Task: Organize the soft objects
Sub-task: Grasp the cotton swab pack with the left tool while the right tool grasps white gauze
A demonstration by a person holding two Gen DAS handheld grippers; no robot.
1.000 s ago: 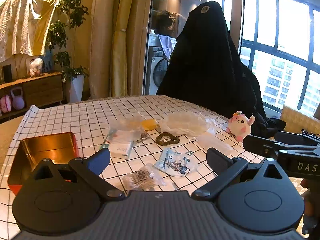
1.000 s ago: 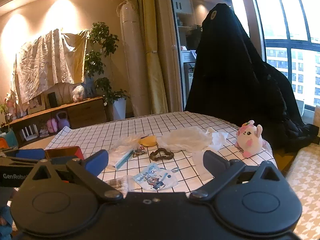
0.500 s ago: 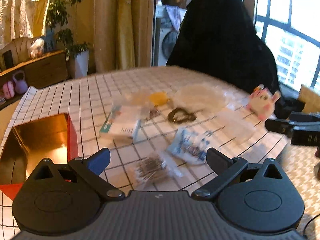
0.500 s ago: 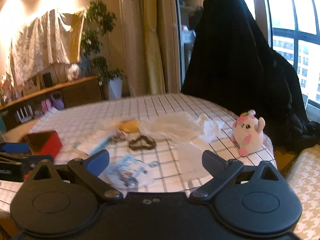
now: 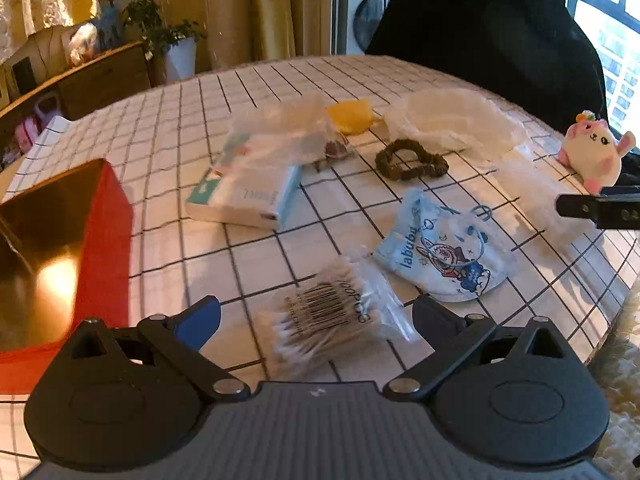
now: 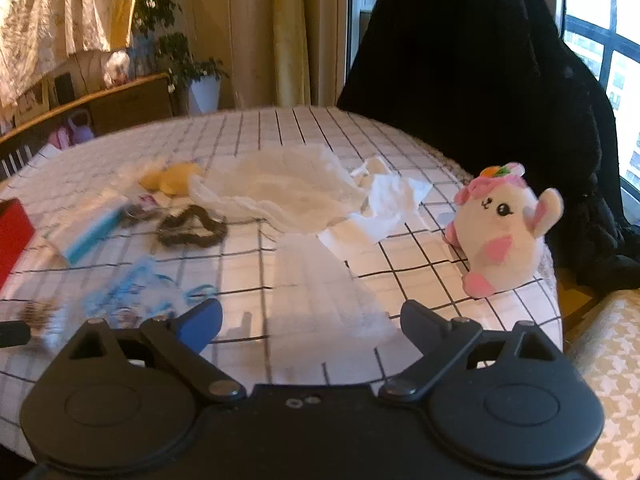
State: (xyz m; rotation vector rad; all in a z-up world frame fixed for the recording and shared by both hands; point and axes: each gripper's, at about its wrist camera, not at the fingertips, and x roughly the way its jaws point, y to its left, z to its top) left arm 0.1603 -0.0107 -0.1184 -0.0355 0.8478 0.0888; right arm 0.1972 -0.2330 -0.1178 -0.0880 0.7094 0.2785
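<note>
Your left tongs (image 5: 316, 320) were spread apart, empty, over a clear bag of cotton swabs (image 5: 332, 320) on the checked worktop (image 5: 248, 256). Your right tongs (image 6: 310, 322) gaped too, above a white gauze sheet (image 6: 320, 292); the pink-and-white plush bunny (image 6: 502, 226) sat near the worktop's right edge.

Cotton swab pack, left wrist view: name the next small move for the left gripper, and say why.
Probably ease the left gripper forward and down until its open fingers straddle the cotton swab pack, then close. The pack lies flat on the checked tablecloth right between the fingers, not yet gripped, and the open red tin sits close by on the left, a likely place for it.
</note>
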